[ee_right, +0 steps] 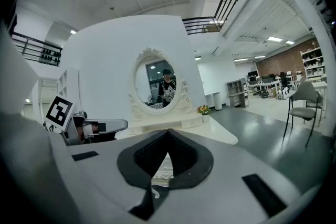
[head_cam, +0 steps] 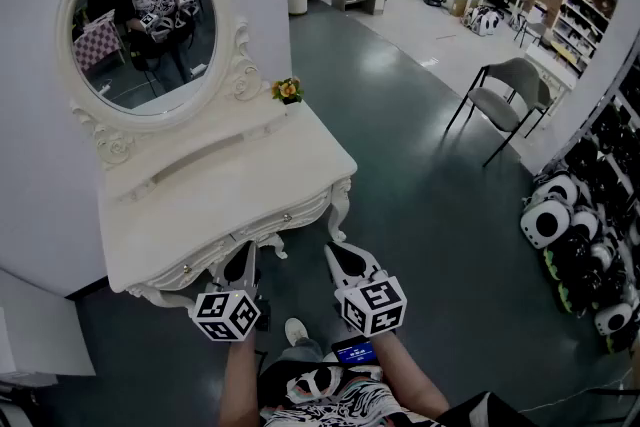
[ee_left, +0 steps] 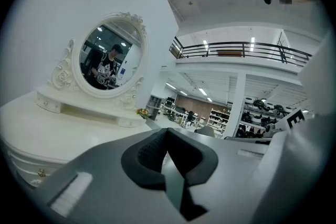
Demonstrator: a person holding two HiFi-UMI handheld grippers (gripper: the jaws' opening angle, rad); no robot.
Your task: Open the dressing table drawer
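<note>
A white dressing table [head_cam: 215, 180] with an oval mirror [head_cam: 150, 25] stands against the wall. Its carved drawer front [head_cam: 262, 227] carries small knobs [head_cam: 232, 237] and faces me. My left gripper [head_cam: 243, 253] hovers just in front of the drawer, close to a knob, jaws shut and empty. A little right of it, my right gripper [head_cam: 336, 251] hangs beside the table's front right leg, also shut on nothing. In the left gripper view the tabletop [ee_left: 47, 128] lies to the left of the left gripper [ee_left: 167, 131]. The right gripper [ee_right: 168, 131] faces the mirror [ee_right: 160, 81].
A small pot of flowers [head_cam: 288, 91] sits on the tabletop's back right corner. A grey chair [head_cam: 505, 95] stands on the dark floor to the right. Black-and-white machines [head_cam: 560, 225] line the right wall. My shoe [head_cam: 296, 329] is below the table edge.
</note>
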